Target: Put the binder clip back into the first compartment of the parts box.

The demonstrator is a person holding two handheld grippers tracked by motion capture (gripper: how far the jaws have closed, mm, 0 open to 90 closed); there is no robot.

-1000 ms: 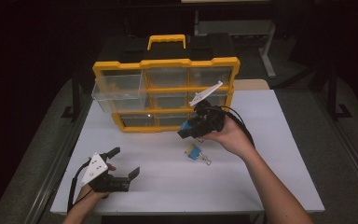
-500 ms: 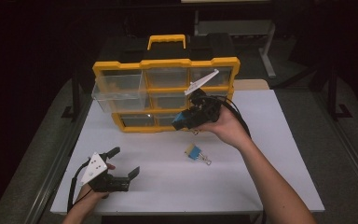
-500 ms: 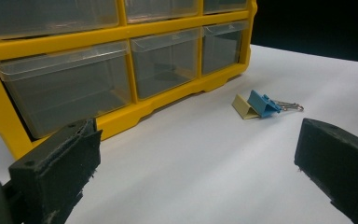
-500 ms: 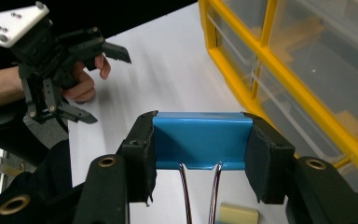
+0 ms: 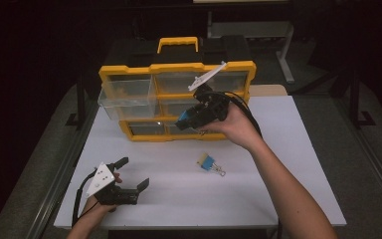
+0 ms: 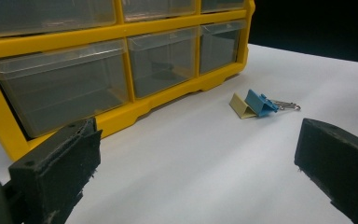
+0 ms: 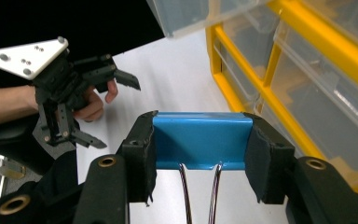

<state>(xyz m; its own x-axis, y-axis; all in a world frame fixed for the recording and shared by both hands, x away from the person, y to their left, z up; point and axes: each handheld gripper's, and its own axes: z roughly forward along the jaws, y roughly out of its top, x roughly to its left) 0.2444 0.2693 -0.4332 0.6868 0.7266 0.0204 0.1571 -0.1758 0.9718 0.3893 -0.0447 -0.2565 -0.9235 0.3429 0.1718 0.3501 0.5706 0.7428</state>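
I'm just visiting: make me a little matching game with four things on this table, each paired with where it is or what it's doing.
Things:
1. right gripper
2. left gripper
3. clips on the table
4. top-left drawer

States:
a. pulled out of the yellow organizer
b. lying loose, blue beside yellow
c. open, low over the table
d. clamped on a blue binder clip

Pairs: 1-d, 2-c, 3-b, 4-a

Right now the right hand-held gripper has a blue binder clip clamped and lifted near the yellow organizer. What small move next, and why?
Probably carry the blue binder clip left, over the pulled-out clear drawer. The right hand-held gripper holds the clip in front of the yellow organizer, below and right of that drawer, which is the one that stands out from the frame. A second clip lies on the table.
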